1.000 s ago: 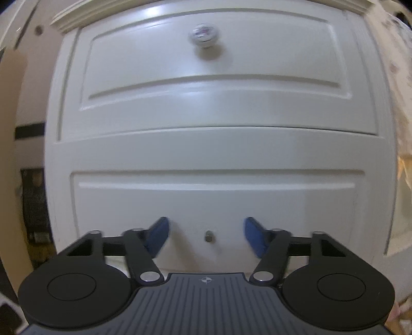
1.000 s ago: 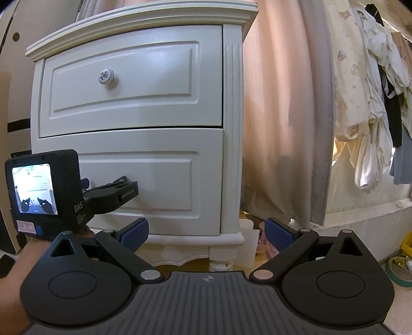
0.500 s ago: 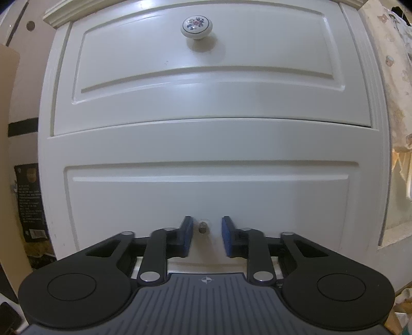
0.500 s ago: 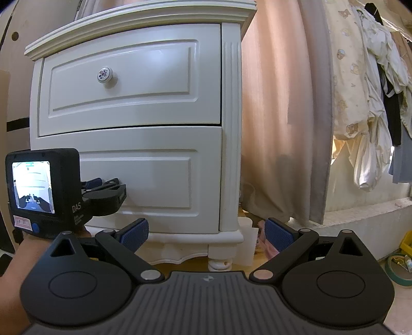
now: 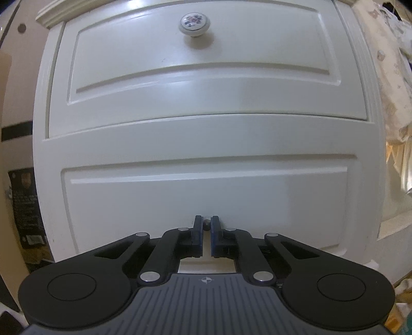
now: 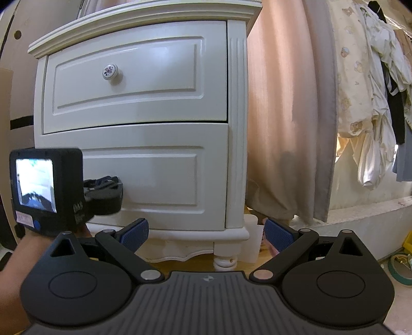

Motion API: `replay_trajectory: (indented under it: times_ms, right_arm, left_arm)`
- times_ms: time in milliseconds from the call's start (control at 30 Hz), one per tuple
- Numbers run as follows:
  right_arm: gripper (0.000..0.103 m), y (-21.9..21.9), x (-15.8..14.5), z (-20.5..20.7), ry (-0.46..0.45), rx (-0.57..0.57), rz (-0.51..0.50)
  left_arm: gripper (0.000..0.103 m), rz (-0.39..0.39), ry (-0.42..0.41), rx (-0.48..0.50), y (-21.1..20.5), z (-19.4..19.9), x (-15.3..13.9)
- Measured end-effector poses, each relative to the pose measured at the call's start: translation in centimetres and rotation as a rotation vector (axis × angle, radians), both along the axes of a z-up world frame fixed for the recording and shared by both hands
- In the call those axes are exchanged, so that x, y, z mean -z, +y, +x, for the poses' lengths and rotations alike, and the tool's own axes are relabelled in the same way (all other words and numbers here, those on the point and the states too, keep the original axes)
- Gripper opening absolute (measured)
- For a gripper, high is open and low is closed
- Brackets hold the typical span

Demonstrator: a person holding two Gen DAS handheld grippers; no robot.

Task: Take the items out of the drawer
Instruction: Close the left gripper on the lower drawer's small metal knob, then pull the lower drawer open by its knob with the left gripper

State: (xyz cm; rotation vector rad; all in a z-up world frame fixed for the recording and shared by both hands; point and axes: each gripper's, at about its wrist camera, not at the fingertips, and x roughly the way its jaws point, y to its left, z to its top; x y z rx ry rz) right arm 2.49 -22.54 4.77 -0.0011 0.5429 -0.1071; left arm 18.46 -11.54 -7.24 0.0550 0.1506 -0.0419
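Nightstand (image 6: 164, 154) looks like glossy white painted wood; the knob (image 5: 195, 21) above its lower drawer is shiny ceramic with flowers.

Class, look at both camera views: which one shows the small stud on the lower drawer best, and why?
The left wrist view: the stud sits centred, pinched between the left gripper pads on the lower drawer. In the right wrist view the left gripper hides the stud.

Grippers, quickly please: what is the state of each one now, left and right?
Left gripper: jaws shut on the small metal stud of the lower drawer.
Right gripper: jaws open, holding nothing.
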Motion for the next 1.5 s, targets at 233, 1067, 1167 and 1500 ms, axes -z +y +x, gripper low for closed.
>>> replay_trajectory:
  times_ms: [233,1067,1167,1500]
  right_arm:
    - [0.103,0.4,0.0,-0.7,0.002,-0.008,-0.001]
    - [0.103,0.2,-1.6,-1.4,-0.006,-0.022,0.004]
    - [0.103,0.2,-1.8,-1.7,-0.012,-0.023,0.002]
    - [0.103,0.3,-2.1,-2.2,-0.019,-0.03,-0.001]
  left_arm:
    - [0.002,-0.021,0.013,0.013,0.5,0.7,0.2]
    - [0.002,-0.063,0.026,0.042,0.1,-4.8,-2.4]
    - [0.002,-0.066,0.024,0.046,0.6,-5.3,-2.7]
    - [0.002,-0.07,0.014,0.034,0.0,-7.1,-0.4]
